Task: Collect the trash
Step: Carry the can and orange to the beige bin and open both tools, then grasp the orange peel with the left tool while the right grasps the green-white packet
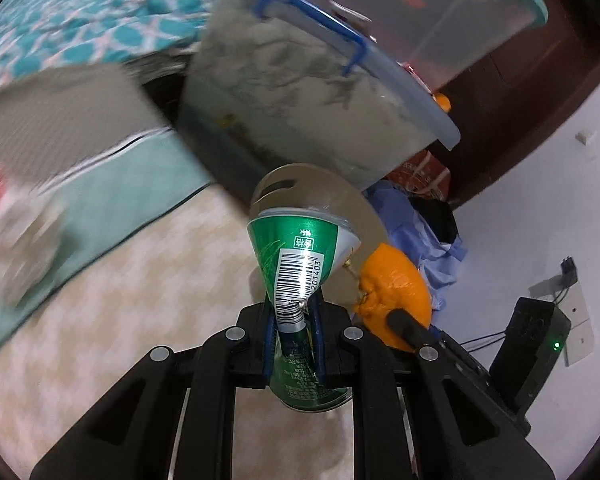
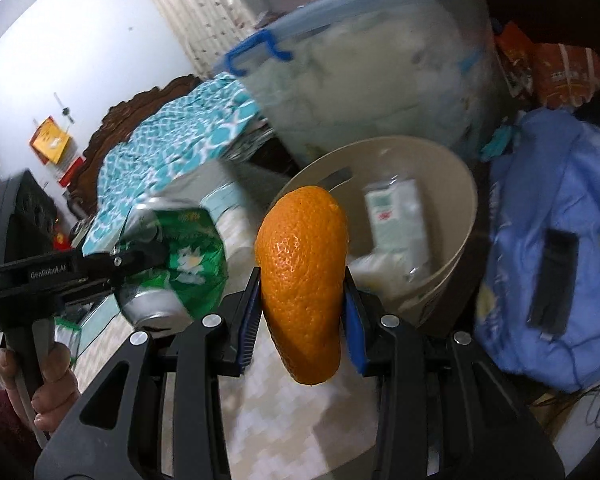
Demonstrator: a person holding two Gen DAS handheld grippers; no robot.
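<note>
Bin, beige and round, serves as the landmark; it stands on the pale checkered floor and is open at the top; a white carton with green print lies inside it among other pale items that are blurred. Left hand-held gripper: closed on a crushed green can, the blue pads pinching the can at its crumpled waist; barcode side faces the left wrist camera; in that view the can sits in front of the bin; in the right wrist view the can hangs to the left of the bin, near its rim, held by the left hand-held gripper. Right hand-held gripper: closed on an orange peel piece, one blue pad on each side; the peel stands upright and covers the near left part of the bin rim in that view; in the left wrist view the peel sits to the lower right of the bin. Clear storage box with a blue lid clip stands directly behind the bin; blue cloth lies to the right of the bin; teal patterned bedding lies to the left of and behind the bin.
</note>
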